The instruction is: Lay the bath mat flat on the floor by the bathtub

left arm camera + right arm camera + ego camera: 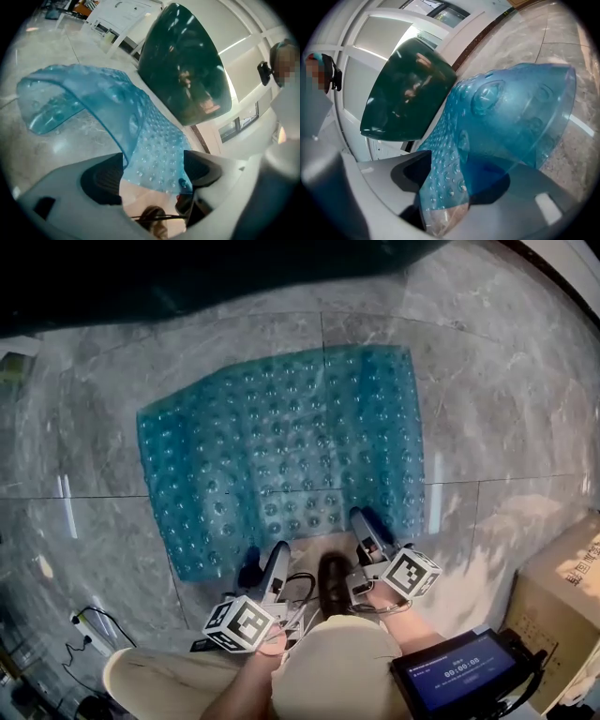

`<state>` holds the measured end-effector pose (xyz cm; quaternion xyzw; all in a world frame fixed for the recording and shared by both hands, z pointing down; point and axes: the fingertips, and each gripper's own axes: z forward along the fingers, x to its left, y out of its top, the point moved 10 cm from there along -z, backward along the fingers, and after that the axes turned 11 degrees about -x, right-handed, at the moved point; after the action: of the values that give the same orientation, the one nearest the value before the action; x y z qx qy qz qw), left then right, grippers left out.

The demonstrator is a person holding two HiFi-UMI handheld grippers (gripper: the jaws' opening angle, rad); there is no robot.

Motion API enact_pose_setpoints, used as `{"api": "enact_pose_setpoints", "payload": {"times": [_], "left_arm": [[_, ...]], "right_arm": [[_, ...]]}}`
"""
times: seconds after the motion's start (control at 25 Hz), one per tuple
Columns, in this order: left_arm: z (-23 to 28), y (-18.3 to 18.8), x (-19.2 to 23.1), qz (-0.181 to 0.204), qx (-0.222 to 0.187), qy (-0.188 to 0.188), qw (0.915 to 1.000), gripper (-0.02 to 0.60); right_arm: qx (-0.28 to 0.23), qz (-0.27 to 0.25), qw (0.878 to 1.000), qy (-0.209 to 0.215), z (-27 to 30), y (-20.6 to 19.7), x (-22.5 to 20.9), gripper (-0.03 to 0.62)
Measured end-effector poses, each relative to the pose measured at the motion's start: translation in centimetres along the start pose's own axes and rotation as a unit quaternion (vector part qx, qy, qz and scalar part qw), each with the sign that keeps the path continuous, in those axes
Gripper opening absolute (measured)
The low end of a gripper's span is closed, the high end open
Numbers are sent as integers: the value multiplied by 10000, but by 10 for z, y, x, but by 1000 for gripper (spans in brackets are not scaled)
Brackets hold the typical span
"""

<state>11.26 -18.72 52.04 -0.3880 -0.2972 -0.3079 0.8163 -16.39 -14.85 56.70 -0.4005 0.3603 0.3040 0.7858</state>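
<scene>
Head view: the blue bath mat [281, 456] lies spread on the floor [525, 427] near the dark bathtub [187, 277], its long axis across the picture and its near edge reaching both grippers. The left gripper [265, 570] has its jaws spread, with that edge loose between them; the right gripper [367, 531] pinches the edge, which arches upward. A shoe [333, 582] stands between the grippers, and a cardboard box [562, 587] sits well apart at right.
</scene>
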Motion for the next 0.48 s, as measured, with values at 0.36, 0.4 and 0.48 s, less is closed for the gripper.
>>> {"api": "enact_pose_setpoints", "payload": {"times": [0.36, 0.4, 0.48], "left_arm": [[-60, 37, -29, 2124, 845, 205, 9733, 9], [-61, 45, -33, 2320, 869, 87, 9688, 8], [-63, 61, -39, 2592, 697, -14, 9633, 8]], "right_arm": [[390, -26, 9992, -123, -32, -2, 3, 322], [395, -48, 9991, -111, -30, -1, 3, 324], [350, -48, 9993, -101, -28, 1, 2, 327]]}}
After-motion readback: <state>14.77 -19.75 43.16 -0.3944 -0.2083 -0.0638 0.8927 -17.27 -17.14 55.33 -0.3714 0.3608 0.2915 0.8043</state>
